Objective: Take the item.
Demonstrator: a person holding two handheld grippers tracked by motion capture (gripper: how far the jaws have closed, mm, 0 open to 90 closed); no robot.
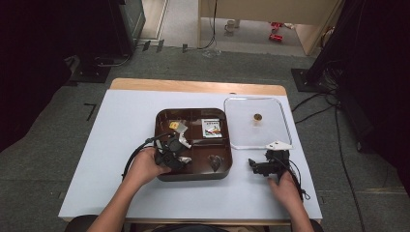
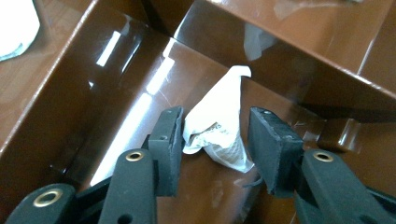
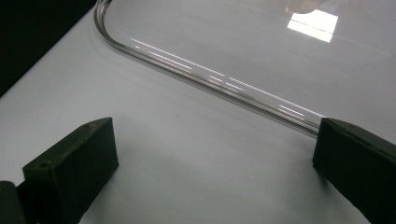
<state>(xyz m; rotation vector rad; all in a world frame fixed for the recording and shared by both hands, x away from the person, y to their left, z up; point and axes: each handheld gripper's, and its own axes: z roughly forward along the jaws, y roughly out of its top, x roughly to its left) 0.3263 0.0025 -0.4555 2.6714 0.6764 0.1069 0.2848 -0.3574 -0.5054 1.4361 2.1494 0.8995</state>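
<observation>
Wrapper [image 2: 219,126] sits dead between the jaws of the left gripper [image 2: 215,149], and that is the relation the next move turns on. In the left gripper view the crumpled white wrapper lies on the floor of a compartment of the brown tray [image 2: 70,93], its peak pointing up and away from the jaws toward the divider wall behind it, its wider base nearer the camera. The jaws stand apart, one on each side; the left pad [image 2: 170,140] appears to touch or nearly touch the paper, while the right pad [image 2: 271,144] stands just clear of it. Its long axis runs roughly along the gripper's line of sight, so the jaws cross its narrow width, which looks like the easier way to pinch it. A plain closing would likely catch it; the risk I judge is that the soft paper slides or crushes down against the tray floor rather than lifting.

In the high view the left gripper [image 1: 170,153] reaches into the tray's [image 1: 193,176] left-front compartment, far nearer the wrapper [image 1: 183,141] than the other hand.

The right gripper [image 1: 269,166] rests on the white table [image 1: 121,125], well apart from the tray, just in front of the clear lid [image 1: 285,125]. Its jaws are wide apart with nothing between them but table; the lid's rim [image 3: 210,81] curves across just beyond them.
</observation>
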